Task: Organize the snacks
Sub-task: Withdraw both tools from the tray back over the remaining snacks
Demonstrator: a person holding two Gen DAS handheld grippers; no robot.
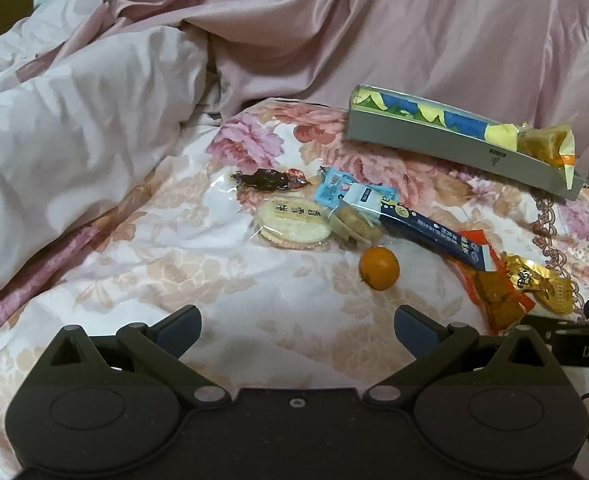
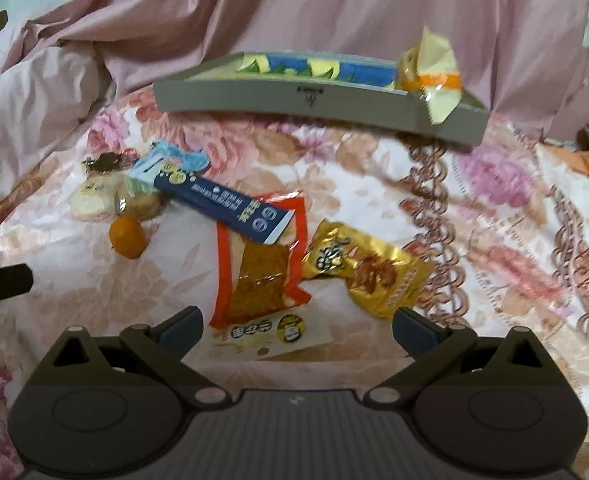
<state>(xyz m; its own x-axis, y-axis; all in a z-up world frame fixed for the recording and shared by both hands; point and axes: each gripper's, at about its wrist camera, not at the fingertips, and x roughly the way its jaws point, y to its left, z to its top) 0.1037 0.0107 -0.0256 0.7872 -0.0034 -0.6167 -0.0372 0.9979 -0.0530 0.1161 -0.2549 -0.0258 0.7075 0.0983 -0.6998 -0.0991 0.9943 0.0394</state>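
Both grippers hover over a flowered bedsheet (image 1: 198, 256) with their jaws spread wide and nothing between them. The left gripper (image 1: 298, 320) faces a small orange (image 1: 379, 268), which lies just ahead on the sheet, apart from the fingers. The right gripper (image 2: 297, 322) hangs over a red packet (image 2: 260, 276) whose near end reaches down between its fingers without touching either one.

The snacks lie in a loose band across the sheet. A long dark blue stick packet (image 2: 226, 204) runs slantwise, its far end among the biscuits at the left and its near end lying over the top of the red packet. The red packet's long axis points roughly away from the right gripper. Just beside it on the right lies a gold packet (image 2: 368, 272), tilted, its long side running down to the right. At the far left end of the band sit round rice crackers (image 1: 294, 224) in clear wrap, a pack of biscuits (image 1: 354, 220), a light blue sachet (image 1: 334, 186) and a dark wrapped sweet (image 1: 268, 180).

Beyond them a long grey tray (image 2: 318, 100) lies crosswise on the sheet, its long axis running left to right. One yellow wrapped snack (image 2: 434, 76) rests at its right end, hanging over the front rim. A pink quilt (image 1: 94, 112) is heaped behind and to the left.
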